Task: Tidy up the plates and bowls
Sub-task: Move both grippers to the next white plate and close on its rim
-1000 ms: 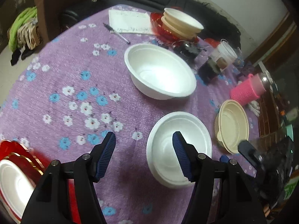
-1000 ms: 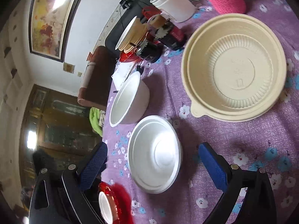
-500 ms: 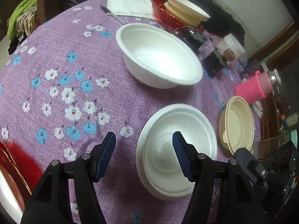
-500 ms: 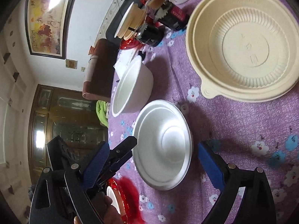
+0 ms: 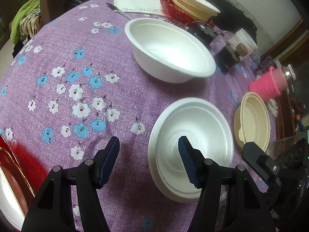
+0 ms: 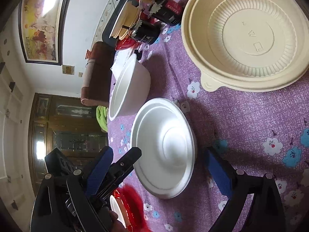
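Both tools are sitting lower and closer over the table than a second ago; the small white bowl (image 5: pixel 193 150) is filling more of both views, and the red plate (image 5: pixel 11 166) at the left edge has slid further out of frame.

Left gripper (image 5: pixel 148 158): jaws standing apart, gap unchanged, nothing clamped. Its right pad (image 5: pixel 188 164) is hanging over the small white bowl's inside, its left pad over bare purple floral cloth (image 5: pixel 77 77); whether the pad is touching the bowl cannot be told.

Right gripper (image 6: pixel 158 166): jaws spread wide, straddling the same small white bowl (image 6: pixel 164 147) without pressing on it. The left tool's black finger is showing at its lower left.

Count, left wrist view:
- white bowls: two. The small one is lying near the table's front edge, the large white bowl (image 5: pixel 170 50) beyond it, apart.
- loose beige ribbed bowl (image 5: pixel 253 119): one, just right of the small white bowl, not touching.
- far stack (image 5: pixel 195 5): beige bowls on a red plate, number unclear.
- pink knitted sleeve (image 5: pixel 267 85): one.
- pen (image 5: pixel 119 11): one, beside one paper sheet (image 5: pixel 139 3).
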`<action>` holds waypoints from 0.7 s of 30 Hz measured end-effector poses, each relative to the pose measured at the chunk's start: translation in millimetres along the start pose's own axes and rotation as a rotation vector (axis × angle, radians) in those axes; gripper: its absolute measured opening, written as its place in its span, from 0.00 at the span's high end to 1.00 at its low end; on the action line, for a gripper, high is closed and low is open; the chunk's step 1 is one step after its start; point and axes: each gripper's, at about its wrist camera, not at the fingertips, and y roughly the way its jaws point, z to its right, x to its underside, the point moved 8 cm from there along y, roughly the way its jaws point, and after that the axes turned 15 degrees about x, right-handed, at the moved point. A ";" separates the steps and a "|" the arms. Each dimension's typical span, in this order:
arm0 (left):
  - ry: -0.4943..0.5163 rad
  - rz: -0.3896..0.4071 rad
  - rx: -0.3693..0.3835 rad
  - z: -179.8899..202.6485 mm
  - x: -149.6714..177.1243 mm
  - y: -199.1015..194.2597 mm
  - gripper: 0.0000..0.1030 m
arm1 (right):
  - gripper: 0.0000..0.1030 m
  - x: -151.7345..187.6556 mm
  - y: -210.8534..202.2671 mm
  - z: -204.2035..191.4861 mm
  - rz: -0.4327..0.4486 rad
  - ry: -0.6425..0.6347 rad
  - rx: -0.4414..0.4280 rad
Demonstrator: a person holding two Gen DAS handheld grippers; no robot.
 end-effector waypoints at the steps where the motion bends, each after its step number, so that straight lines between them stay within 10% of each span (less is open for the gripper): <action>1: -0.001 -0.005 0.000 0.2 0.8 2.3 0.40 | 0.07 -0.3 0.1 0.3 0.001 -0.002 0.003; 21: -0.006 -0.012 -0.007 -9.0 1.1 7.8 0.40 | 0.21 1.7 15.3 10.8 -0.062 0.031 0.027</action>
